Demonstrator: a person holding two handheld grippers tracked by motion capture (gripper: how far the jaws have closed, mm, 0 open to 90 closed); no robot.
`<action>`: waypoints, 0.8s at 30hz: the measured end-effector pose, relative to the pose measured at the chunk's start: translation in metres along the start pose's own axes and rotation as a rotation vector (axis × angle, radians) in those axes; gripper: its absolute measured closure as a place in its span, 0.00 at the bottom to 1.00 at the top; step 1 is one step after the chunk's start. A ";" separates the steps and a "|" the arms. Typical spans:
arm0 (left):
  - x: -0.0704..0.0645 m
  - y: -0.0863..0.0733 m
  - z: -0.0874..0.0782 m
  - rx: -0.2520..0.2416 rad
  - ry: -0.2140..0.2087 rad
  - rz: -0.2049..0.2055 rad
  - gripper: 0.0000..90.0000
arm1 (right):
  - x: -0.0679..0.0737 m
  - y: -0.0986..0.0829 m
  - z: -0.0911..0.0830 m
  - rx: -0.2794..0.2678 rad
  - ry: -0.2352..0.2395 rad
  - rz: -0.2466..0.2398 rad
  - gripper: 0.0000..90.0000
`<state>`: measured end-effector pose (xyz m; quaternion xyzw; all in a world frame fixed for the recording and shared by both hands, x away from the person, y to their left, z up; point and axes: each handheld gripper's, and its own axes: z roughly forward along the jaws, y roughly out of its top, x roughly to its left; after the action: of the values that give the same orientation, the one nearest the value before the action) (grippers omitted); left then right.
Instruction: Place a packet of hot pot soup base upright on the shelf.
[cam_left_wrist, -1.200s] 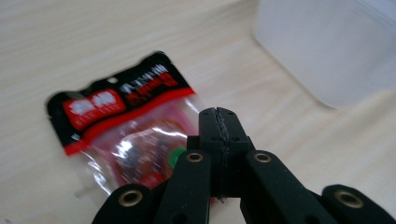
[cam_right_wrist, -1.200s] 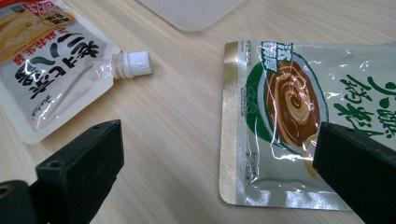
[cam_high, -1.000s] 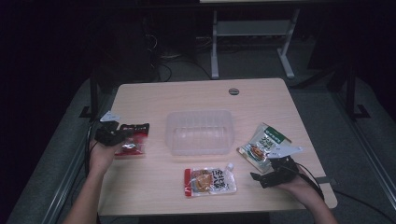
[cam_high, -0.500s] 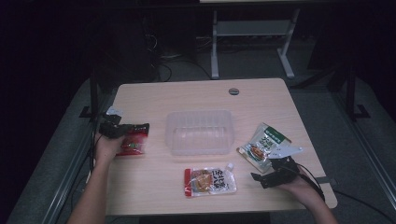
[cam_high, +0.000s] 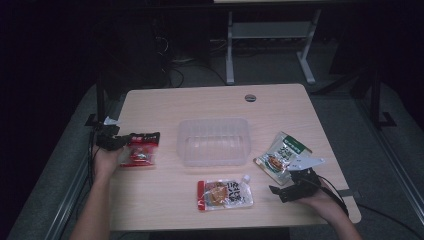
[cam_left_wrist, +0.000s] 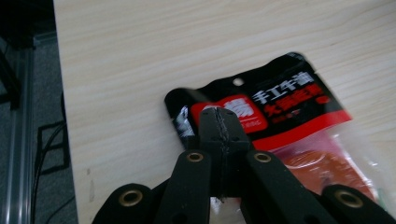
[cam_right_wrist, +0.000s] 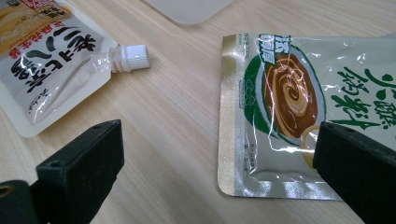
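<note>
A red and black snack packet (cam_high: 141, 150) lies at the table's left. My left gripper (cam_high: 116, 142) is shut on its black top edge (cam_left_wrist: 280, 93), and the jaws meet over the label in the left gripper view (cam_left_wrist: 218, 133). Near the front right, my right gripper (cam_high: 285, 192) stands open and low over the bare table (cam_right_wrist: 217, 144). A green and white soup packet (cam_high: 281, 155) lies by its right jaw (cam_right_wrist: 299, 102). A white spouted pouch (cam_high: 225, 194) lies to its left, with its cap (cam_right_wrist: 133, 57) pointing toward the green packet.
A clear plastic tray (cam_high: 212, 121) sits in the middle of the wooden table (cam_high: 200, 102). A round cable hole (cam_high: 250, 97) is at the back. The table edges run close to both hands, with dark floor and desk legs beyond.
My left hand and gripper have drawn a little to the left at the red packet. The right gripper and the other packets have not moved.
</note>
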<state>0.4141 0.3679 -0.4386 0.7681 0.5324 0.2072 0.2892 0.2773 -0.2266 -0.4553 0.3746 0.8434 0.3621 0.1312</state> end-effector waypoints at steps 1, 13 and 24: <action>0.000 -0.001 0.001 0.001 -0.003 -0.006 1.00 | 0.000 0.000 0.000 0.002 0.000 0.000 0.02; -0.011 0.001 0.011 0.029 -0.042 0.040 1.00 | 0.000 0.000 0.000 0.002 -0.001 -0.001 0.02; -0.027 0.006 0.015 0.030 -0.113 0.092 1.00 | 0.000 0.000 0.000 0.003 -0.002 -0.002 0.02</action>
<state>0.4184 0.3378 -0.4460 0.8064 0.4825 0.1684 0.2976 0.2772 -0.2263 -0.4552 0.3744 0.8442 0.3604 0.1317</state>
